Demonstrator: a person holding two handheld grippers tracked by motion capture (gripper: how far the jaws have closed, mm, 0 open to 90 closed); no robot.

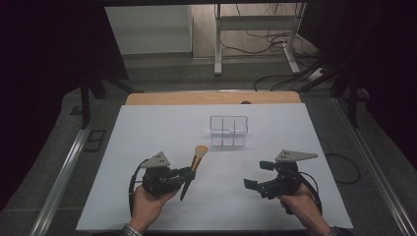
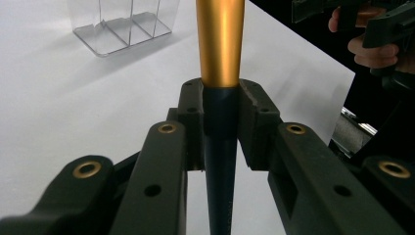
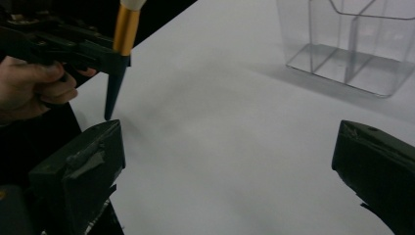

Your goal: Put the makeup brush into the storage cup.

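The left gripper [image 1: 189, 173] pinches the brush [image 1: 193, 167] by its dark handle; the right gripper [image 1: 259, 174] has jaws spread wide, empty.

White-topped table [image 1: 147, 196], wooden edge at far side; clear compartmented organizer [image 1: 228, 131] stands directly on it, far centre

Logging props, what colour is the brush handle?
Dark navy handle with gold ferrule; left gripper view.
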